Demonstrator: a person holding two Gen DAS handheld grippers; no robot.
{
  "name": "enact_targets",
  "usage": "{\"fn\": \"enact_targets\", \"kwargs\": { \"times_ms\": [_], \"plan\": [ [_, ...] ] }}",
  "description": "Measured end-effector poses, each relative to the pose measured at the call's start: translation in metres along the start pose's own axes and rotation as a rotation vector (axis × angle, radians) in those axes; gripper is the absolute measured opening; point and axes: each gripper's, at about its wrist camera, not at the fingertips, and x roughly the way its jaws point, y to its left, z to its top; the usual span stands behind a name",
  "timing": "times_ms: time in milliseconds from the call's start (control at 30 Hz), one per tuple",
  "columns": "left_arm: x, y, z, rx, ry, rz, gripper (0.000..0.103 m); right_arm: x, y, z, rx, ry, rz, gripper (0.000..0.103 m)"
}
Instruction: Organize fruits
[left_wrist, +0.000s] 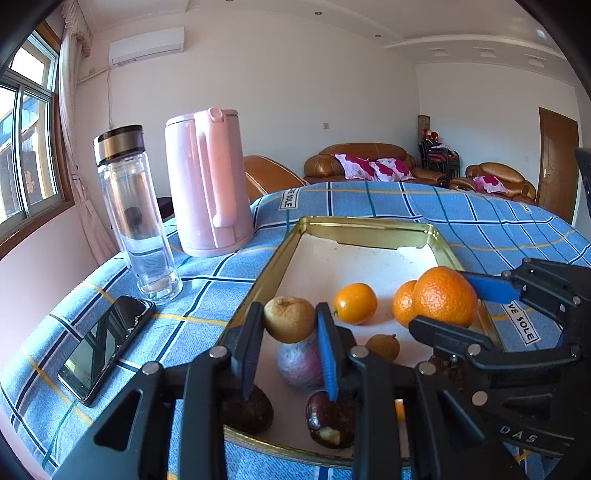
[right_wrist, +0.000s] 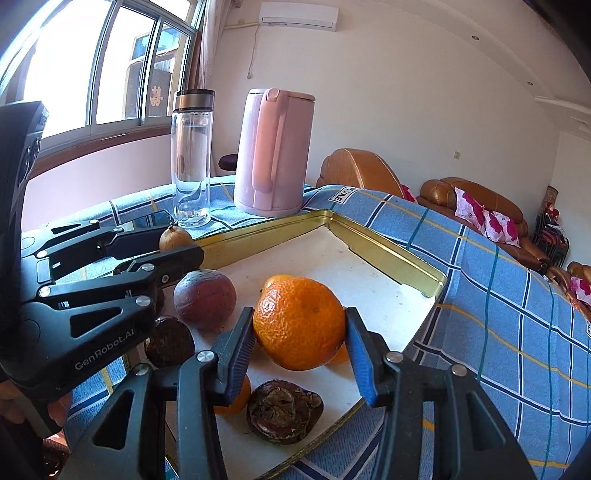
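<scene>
The gold tray (left_wrist: 280, 243) sits on the tabletop (left_wrist: 207, 291), which has a blue checked cloth on it. All the fruit is in or over this tray.

The left hand-held gripper (left_wrist: 290, 321) is squeezed tight on a small brown-yellow fruit (left_wrist: 289, 318) and holds it up over the near end of the tray. The right hand-held gripper (right_wrist: 300, 338) is clamped on a big orange (right_wrist: 300, 322), lifted above the tray's right side.

Down inside the tray lie a small orange (left_wrist: 355, 303), a round purple fruit (left_wrist: 300, 363), a tiny brown fruit (left_wrist: 384, 346) and some dark wrinkly fruits (right_wrist: 284, 411) at the near edge. I think there is one more orange (left_wrist: 403, 302) tucked behind the big one, but it is mostly hidden.

Past the tray's far left corner stand a pink kettle (left_wrist: 207, 181) and a clear bottle (left_wrist: 137, 218). A black phone (left_wrist: 106, 341) lies flat to the left of the tray.
</scene>
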Motion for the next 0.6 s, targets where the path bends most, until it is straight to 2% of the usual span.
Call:
{"fn": "enact_targets", "kwargs": {
  "times_ms": [100, 200, 333, 533, 600],
  "plan": [
    [-0.001, -0.001, 0.0, 0.003, -0.004, 0.009, 0.033, 0.007, 0.001, -0.002, 0.004, 0.044, 0.013, 0.05],
    [-0.004, -0.001, 0.001, 0.006, -0.007, 0.003, 0.035, 0.006, 0.0, -0.003, 0.013, 0.043, 0.016, 0.051],
    [-0.011, 0.0, 0.001, -0.004, -0.03, 0.018, 0.063, 0.001, 0.0, -0.005, 0.023, 0.032, 0.012, 0.059],
    [-0.024, 0.003, 0.005, -0.024, -0.07, 0.022, 0.074, -0.018, -0.005, -0.008, 0.051, -0.013, -0.011, 0.061],
    [-0.028, 0.004, 0.006, -0.032, -0.079, 0.019, 0.076, -0.027, -0.009, -0.01, 0.064, -0.029, -0.032, 0.065]
  ]
}}
